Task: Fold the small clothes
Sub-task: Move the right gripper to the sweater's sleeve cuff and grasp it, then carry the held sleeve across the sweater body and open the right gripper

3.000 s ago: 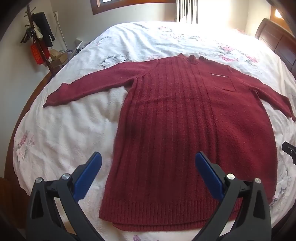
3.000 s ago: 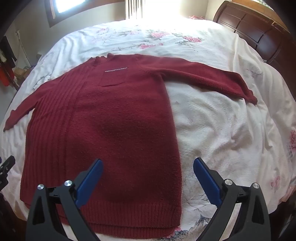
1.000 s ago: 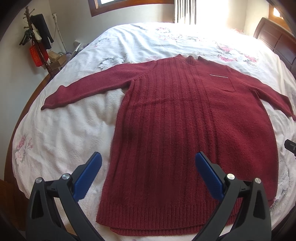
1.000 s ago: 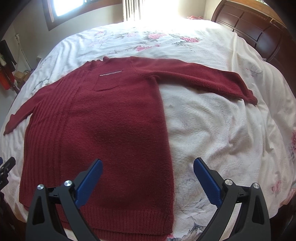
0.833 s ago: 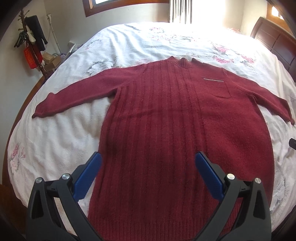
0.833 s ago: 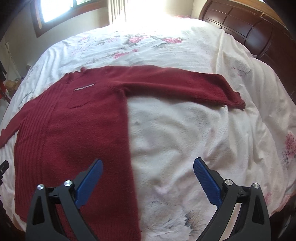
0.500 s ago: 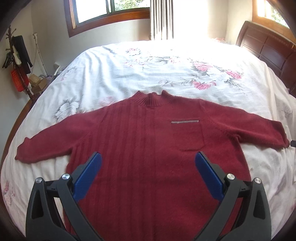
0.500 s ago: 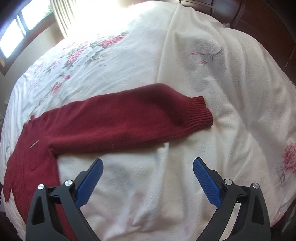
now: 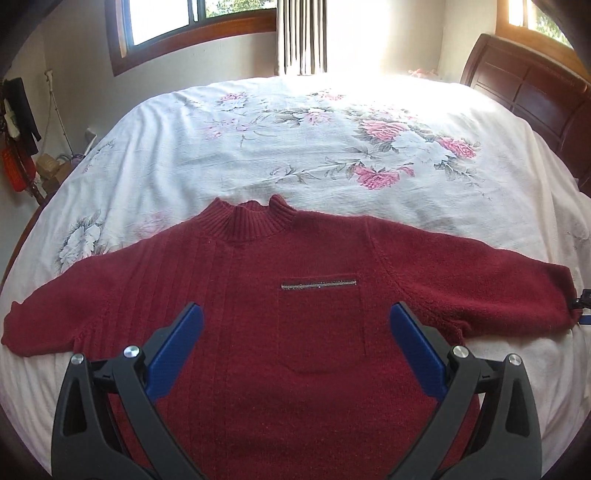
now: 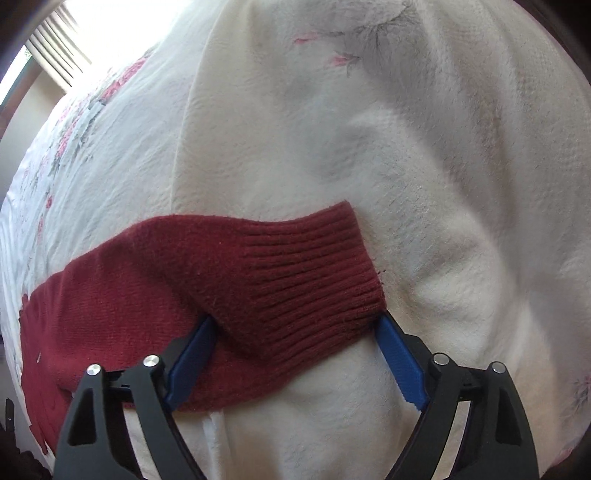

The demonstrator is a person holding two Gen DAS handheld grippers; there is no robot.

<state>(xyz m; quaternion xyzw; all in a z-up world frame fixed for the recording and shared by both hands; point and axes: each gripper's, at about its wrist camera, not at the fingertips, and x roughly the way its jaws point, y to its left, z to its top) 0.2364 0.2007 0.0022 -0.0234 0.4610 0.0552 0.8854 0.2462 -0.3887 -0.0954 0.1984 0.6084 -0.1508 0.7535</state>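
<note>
**Right gripper at the sleeve cuff; left gripper over the chest**

Dark red sweater (image 9: 295,332) lies flat, front up, on a white floral bedspread (image 9: 295,147). Both sleeves are spread out sideways; the ribbed collar (image 9: 251,218) points toward the window (image 9: 177,22).

Left gripper (image 9: 295,314): jaws wide apart, holding nothing, hovering above the chest. The blue pads straddle the chest pocket (image 9: 321,325) with its pale trim line.

Right gripper (image 10: 295,321): jaws spread wide, one blue fingertip (image 10: 195,343) on each side of the ribbed cuff (image 10: 306,280) at the sleeve's end. The cuff sits between the pads, bunched up slightly. The pads look to be at its edges, but no firm pinch shows. In the left wrist view, a bit of this gripper shows at the frame's right edge, by the sleeve end.

Surroundings: dark wooden headboard (image 9: 535,85) at the far right; striped curtain (image 9: 301,37) beside the window; hanging clothes (image 9: 16,122) by the left wall. The bedspread under the cuff is rumpled into soft folds. Nothing lies on top of the sweater.
</note>
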